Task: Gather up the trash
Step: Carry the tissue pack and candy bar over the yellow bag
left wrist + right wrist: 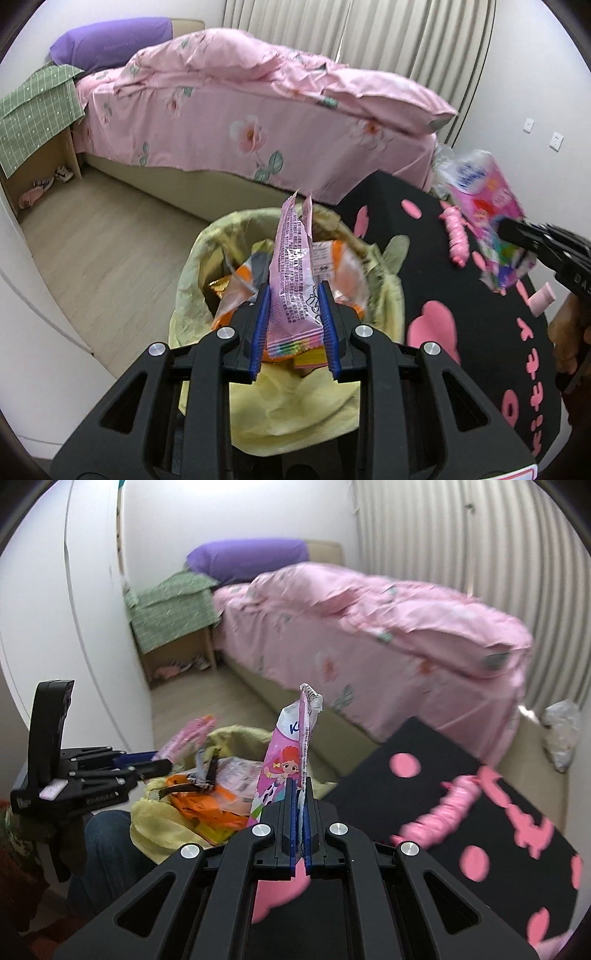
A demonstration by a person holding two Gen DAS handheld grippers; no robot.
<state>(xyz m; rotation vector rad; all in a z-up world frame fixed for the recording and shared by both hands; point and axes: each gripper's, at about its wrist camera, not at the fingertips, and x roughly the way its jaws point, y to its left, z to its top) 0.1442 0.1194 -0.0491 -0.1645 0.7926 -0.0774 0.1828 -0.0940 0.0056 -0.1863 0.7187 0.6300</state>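
While our left gripper [293, 295] pinches a pink wrapper [291, 266] over the yellow-lined bin [207, 236], right gripper [300, 790] clamps a cartoon snack pkt [284, 760] nr the black rug [424, 746].

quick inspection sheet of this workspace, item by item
surface: black rug with pink shapes on a pale wood floor.
job's things: bin lined with a yellow bag, wrappers inside; pale pink printed wrapper; bright pink cartoon wrapper.
clutter: pink crumpled roll and small pink scraps on the rug; clear plastic bag by the bed.
grippers: left gripper shut on the pale pink printed wrapper above the bin; right gripper shut on the bright pink cartoon wrapper.
cables: nothing seen.
surroundings: bed with pink floral bedding, purple pillow, curtains.
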